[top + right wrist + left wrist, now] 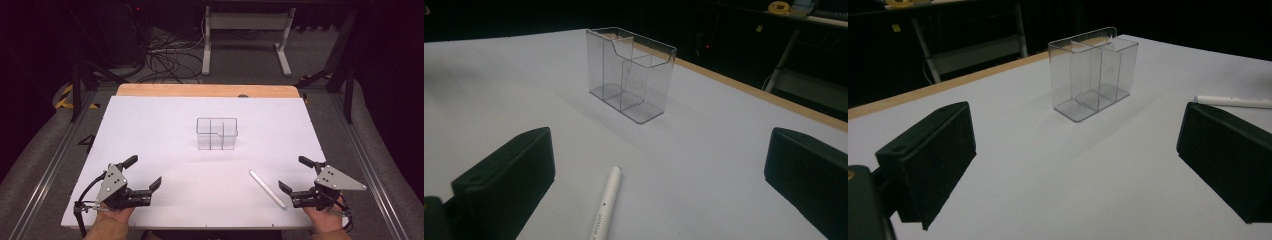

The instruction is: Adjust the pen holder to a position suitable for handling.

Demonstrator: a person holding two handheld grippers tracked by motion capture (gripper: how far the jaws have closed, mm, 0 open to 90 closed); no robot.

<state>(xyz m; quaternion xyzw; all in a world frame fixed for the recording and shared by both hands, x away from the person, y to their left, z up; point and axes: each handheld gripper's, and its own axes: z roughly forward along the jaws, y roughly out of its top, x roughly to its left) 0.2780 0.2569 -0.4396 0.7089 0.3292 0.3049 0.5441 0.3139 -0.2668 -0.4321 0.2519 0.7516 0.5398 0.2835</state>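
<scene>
A clear plastic holder [216, 133] with inner dividers stands upright and empty mid-table; it also appears as the holder [1093, 72] and the holder [630, 74] in the two gripper views. A white pen [267, 189] lies flat near the front right, just left of my right gripper [296, 175], which is open. In the right gripper view the pen [605, 206] lies between the jaws, untouched. My left gripper [145, 172] rests open at the front left with nothing between its jaws; the pen tip [1233, 102] peeks past its right jaw.
The white table top [150, 125] has a wooden strip [207, 90] along its far edge. Beyond it stand a white desk frame [247, 37] and loose cables [167, 62] on the floor. Metal rails [50, 160] run along both sides.
</scene>
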